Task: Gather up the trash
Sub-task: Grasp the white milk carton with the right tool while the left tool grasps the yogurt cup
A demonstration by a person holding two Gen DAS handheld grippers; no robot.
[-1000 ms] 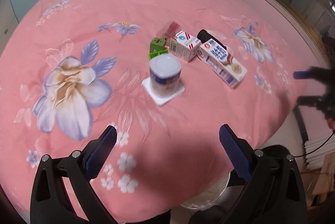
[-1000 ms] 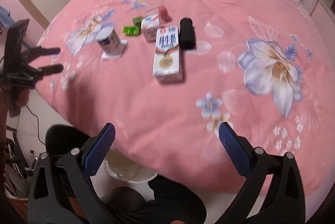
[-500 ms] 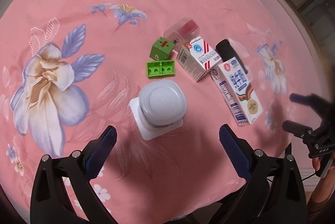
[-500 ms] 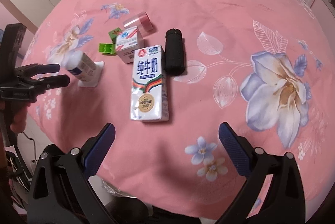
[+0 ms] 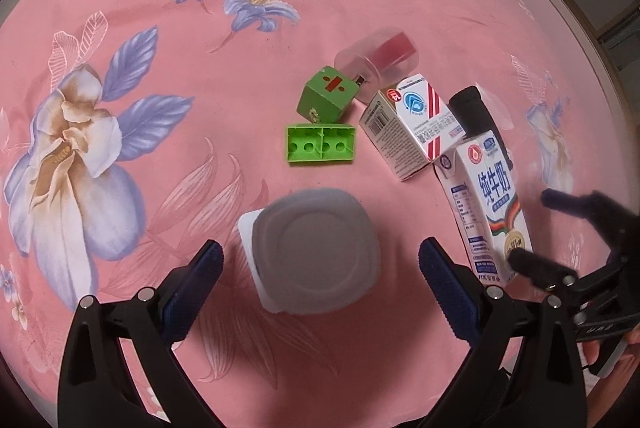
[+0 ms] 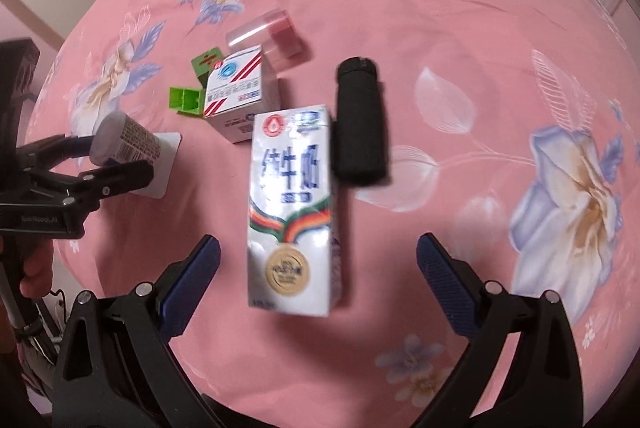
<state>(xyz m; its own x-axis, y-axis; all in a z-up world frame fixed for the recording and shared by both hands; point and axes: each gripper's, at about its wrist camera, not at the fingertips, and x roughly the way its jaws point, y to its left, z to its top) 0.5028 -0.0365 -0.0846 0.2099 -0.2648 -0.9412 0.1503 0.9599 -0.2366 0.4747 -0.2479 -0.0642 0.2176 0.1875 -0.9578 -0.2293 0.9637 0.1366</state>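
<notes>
On a pink floral bedspread [image 5: 240, 28], the wide-open, empty left gripper [image 5: 320, 264] straddles an upturned yogurt cup [image 5: 318, 248], while the right gripper [image 6: 318, 260], equally spread and empty, frames a milk carton [image 6: 294, 208] at 12 o'clock.

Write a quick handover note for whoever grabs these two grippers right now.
Left gripper: open, empty, fingers either side of the upside-down yogurt cup.
Right gripper: open, empty, over the tall milk carton lying flat.
Also on the pink bedspread: small carton, black cylinder, clear jar, green cube, green block.
Done: nothing grasped.
Left: every piece; no bin in view.
</notes>
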